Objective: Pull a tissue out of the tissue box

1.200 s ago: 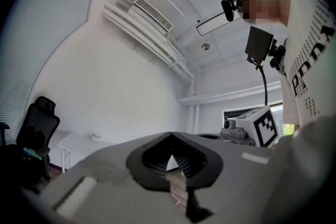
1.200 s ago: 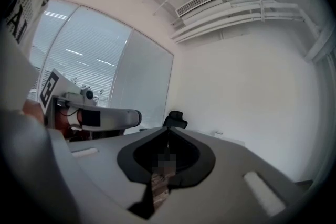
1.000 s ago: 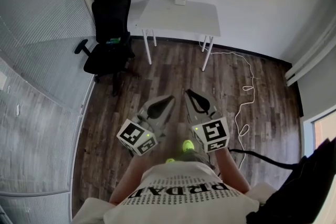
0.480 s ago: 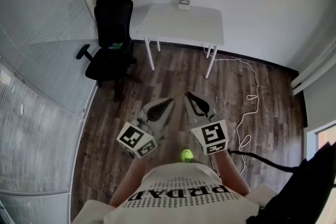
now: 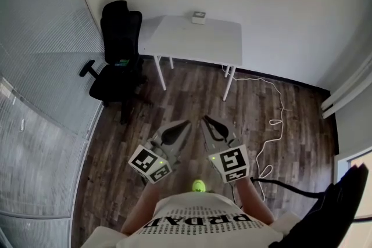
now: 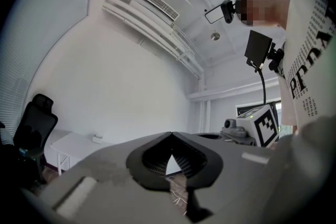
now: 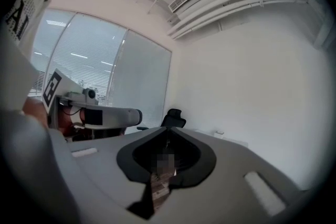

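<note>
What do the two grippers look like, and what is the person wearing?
Both the left gripper and right gripper are grey, with tapering jaws lined black, each carrying a white cube of black square markers. The person wears a white shirt with black lettering.

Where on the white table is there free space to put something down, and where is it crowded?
The top of the white table is almost all bare; only the tissue box sits at its rear edge by the wall. Crowded: the left end, close to the black chair; a cable lies on the floor at right.
</note>
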